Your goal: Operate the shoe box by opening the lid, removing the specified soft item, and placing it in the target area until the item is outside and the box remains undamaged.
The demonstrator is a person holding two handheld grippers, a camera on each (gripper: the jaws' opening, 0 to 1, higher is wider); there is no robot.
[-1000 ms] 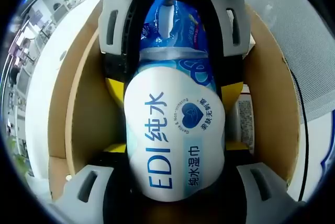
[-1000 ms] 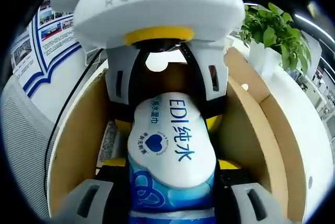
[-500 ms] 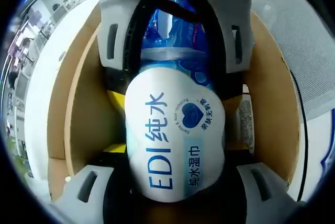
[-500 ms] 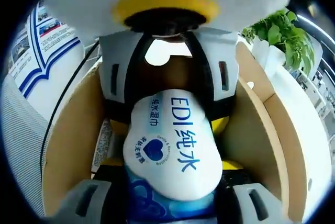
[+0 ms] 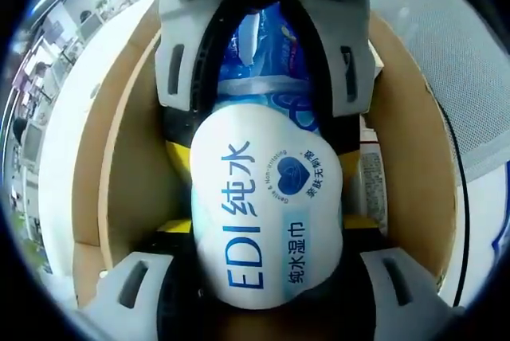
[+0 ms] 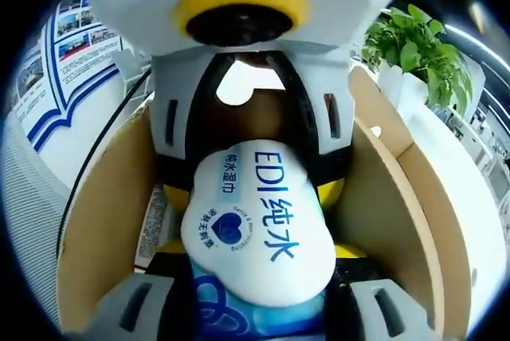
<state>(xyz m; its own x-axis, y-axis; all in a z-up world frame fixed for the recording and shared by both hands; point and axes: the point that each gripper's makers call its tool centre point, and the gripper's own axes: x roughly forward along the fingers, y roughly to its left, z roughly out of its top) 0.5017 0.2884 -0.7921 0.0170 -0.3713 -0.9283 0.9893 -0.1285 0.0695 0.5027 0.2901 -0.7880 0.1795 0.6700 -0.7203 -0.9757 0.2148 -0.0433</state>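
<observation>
A soft white-and-blue pack of wet wipes [image 5: 267, 213] printed "EDI" lies inside the open brown cardboard shoe box [image 5: 119, 182], held from both ends. My left gripper [image 5: 269, 225] is shut on its white end, with a yellow pad touching each side. My right gripper [image 5: 267, 118] comes in from the top of the left gripper view and clamps the blue end. In the right gripper view the pack [image 6: 255, 229] sits between my right gripper [image 6: 256, 249] and the opposing left gripper [image 6: 251, 182], with the box walls [image 6: 382, 197] on both sides.
A white printed label [image 5: 370, 182] sticks to the box's inner wall. A black cable [image 5: 460, 197] and a grey mesh surface [image 5: 462, 78] lie beside the box. A green potted plant [image 6: 414, 46] and a blue-and-white wall poster [image 6: 64, 62] stand beyond.
Both grippers keep their hold on the pack. The two grippers look slightly closer to each other, and the right gripper view has tilted a little.
</observation>
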